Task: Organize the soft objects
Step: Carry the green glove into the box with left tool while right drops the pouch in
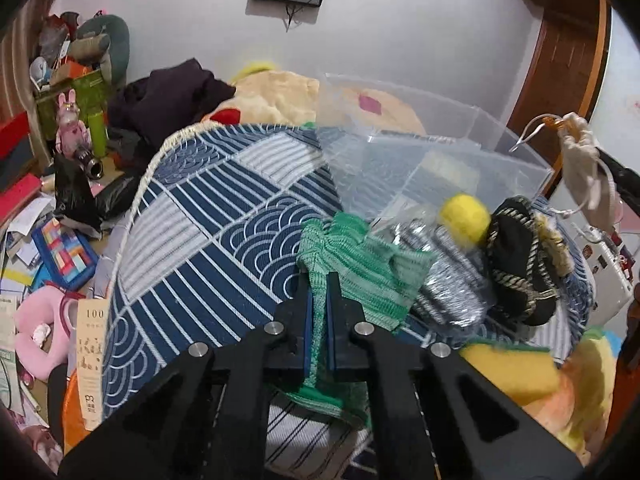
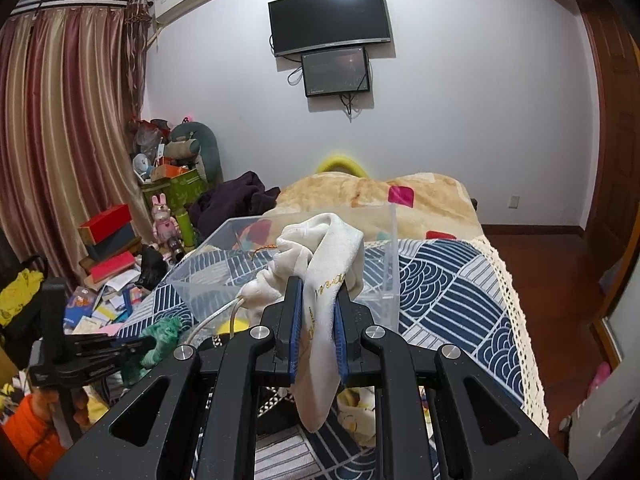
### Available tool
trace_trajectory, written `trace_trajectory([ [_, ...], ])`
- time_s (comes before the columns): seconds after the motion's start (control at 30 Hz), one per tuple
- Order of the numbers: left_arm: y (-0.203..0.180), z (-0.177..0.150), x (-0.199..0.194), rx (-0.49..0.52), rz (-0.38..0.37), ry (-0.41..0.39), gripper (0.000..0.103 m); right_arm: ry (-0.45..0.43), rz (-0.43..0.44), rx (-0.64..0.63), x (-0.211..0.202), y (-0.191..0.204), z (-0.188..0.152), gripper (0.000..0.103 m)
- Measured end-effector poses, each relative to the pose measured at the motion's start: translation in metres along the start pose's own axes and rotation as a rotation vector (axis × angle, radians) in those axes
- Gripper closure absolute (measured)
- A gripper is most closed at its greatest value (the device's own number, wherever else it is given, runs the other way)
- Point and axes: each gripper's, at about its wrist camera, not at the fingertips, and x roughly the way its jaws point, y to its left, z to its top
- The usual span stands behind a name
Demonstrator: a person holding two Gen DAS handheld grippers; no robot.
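My left gripper (image 1: 319, 280) is shut on a green knitted cloth (image 1: 352, 268) that lies on the blue patterned bedspread (image 1: 208, 216). Beside the cloth lie a silvery striped piece (image 1: 448, 288), a yellow felt ball (image 1: 464, 216) and a black pouch with cord trim (image 1: 520, 264). A clear plastic box (image 1: 420, 160) stands just beyond them. My right gripper (image 2: 318, 284) is shut on a white drawstring pouch (image 2: 328, 264), held up in front of the clear box (image 2: 224, 272). The same pouch (image 1: 582, 156) hangs at the right edge of the left wrist view. The left gripper (image 2: 136, 346) and green cloth (image 2: 160, 340) show at lower left.
A yellow sponge (image 1: 512, 368) lies at the bed's near right. A beige blanket (image 2: 380, 200) and dark clothes (image 2: 236, 200) cover the far end of the bed. Boxes, books and toys (image 2: 120, 264) crowd the floor on the left. Wooden floor (image 2: 552, 264) runs along the right side.
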Motion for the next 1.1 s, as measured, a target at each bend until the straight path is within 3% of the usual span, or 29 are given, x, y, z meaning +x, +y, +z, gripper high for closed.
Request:
trace_trajectory([
  [0.3,-0.013,0.051,-0.052,0.032,0.003,-0.19,0.099,-0.056,-0.012,-0.022,0.002,0.003,0.024,0.089],
  [0.53,-0.047,0.096,-0.048,0.106,-0.011,-0.271,0.099,-0.07,-0.023,-0.066,0.02,0.012,0.045,0.089],
  [0.8,-0.064,0.122,0.002,0.125,-0.014,-0.209,0.099,0.017,-0.042,-0.107,0.062,0.013,0.049,0.089],
  [1.1,-0.065,0.127,0.065,0.133,0.01,-0.051,0.099,0.237,-0.025,-0.138,0.114,0.008,0.032,0.089],
])
